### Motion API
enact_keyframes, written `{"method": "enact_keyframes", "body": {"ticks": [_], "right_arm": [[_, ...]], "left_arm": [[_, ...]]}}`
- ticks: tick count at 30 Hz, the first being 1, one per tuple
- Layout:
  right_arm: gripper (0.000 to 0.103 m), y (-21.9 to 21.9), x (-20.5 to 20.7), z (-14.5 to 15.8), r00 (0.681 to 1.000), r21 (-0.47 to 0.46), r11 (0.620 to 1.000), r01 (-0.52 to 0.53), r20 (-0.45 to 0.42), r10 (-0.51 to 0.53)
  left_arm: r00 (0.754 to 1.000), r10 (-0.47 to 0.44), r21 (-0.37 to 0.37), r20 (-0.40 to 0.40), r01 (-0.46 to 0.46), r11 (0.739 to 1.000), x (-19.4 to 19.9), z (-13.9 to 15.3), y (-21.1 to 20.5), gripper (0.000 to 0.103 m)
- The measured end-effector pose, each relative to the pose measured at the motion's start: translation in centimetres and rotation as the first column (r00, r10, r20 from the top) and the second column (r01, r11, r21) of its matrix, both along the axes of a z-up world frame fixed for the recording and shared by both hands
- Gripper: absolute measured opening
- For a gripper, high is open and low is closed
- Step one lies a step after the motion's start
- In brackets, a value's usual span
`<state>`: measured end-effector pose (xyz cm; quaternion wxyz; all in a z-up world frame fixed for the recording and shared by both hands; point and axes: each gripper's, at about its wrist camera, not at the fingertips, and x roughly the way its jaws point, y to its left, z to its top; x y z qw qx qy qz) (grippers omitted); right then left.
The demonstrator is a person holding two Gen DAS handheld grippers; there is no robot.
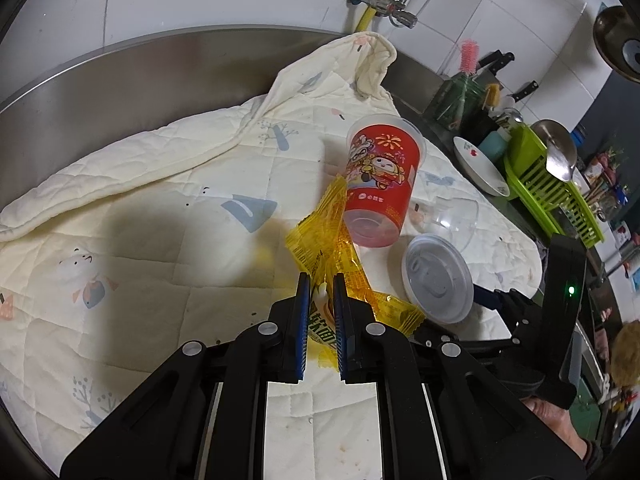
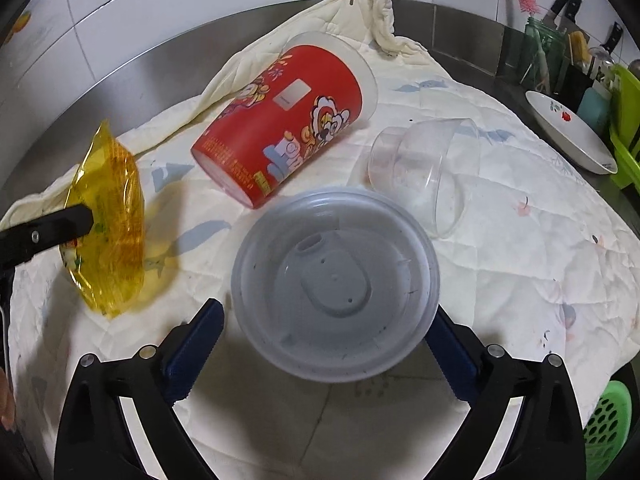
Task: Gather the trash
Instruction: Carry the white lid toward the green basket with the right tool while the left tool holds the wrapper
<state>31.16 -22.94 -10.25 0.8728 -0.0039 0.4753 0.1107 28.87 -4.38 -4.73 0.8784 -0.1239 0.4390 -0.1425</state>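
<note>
Setting: a steel surface against a tiled wall, covered by a cream quilted cloth with small printed figures.
Left hand-held gripper: clenched on a yellow wrapper, which is pinched between its blue pads and sticks up beyond them.
Right hand-held gripper: spread wide, one finger on each side of a grey lid; whether the pads touch its rim cannot be told.
Lid: round, translucent, lying on the cloth near the front edge.
Cup: red, with cartoon print, lying on its side on the cloth just behind the lid, open end toward the wall.
Clear dome: a see-through plastic piece tipped on its side, right of the cup.
Wrapper, seen from the right wrist: held above the cloth, left of the cup.
Far right: a white plate leaning by a green rack.
</note>
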Motion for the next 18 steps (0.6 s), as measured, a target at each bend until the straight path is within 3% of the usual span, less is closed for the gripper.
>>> {"method": "enact_keyframes", "body": {"ticks": [2,4,18], "right_arm": [[0.093,0.0,0.1,0.0,1.000,0.005,1.000,0.001,0.011,-0.001],[0.085,0.0,-0.1,0.1,1.000,-0.009,1.000,0.002,0.018,-0.002],[0.080,-1.4,-5.6,1.5,0.998,-0.010,1.000,-0.002,0.057,0.003]], "left_arm": [[1.000,-0.004,0.000,-0.001,0.004,1.000,0.0,-0.1,-0.1,0.010],[1.000,-0.009,0.004,-0.001,0.009,1.000,0.0,-0.1,-0.3,0.010],[0.998,-0.060,-0.009,0.019,0.061,0.998,-1.6,0.6,-1.8,0.010]]}}
